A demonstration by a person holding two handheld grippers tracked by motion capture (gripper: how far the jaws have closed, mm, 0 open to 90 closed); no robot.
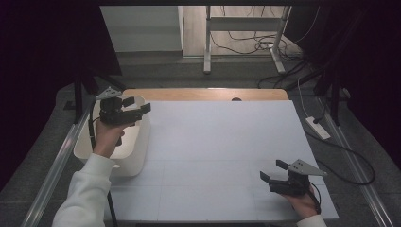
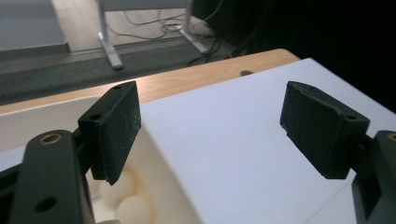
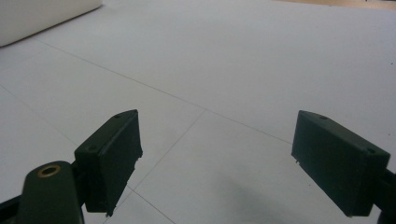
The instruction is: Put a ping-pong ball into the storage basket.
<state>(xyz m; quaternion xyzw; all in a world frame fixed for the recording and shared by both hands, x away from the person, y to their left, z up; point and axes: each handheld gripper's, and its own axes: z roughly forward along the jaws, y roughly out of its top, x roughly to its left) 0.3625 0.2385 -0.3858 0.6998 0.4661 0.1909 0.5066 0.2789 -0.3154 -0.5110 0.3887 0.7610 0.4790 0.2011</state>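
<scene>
Left gripper [image 1: 137, 105] wide open, empty, above white plastic tub [image 1: 139, 156] with white balls [image 2: 133, 207]. Right gripper [image 1: 270, 171] open, empty, near right counter [image 1: 213, 142]. Drop step looks done. Next: find another ball.

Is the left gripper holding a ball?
No, the left gripper is open and empty above the bin; white balls lie inside.

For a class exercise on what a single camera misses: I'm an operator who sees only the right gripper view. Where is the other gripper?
Observer: The left gripper hangs over a white bin at the table's left edge.
Operator: Is it carrying anything?
Observer: No, its jaws stand open and empty.
Operator: Anything in the bin?
Observer: The left gripper view shows white balls at its bottom.
</scene>
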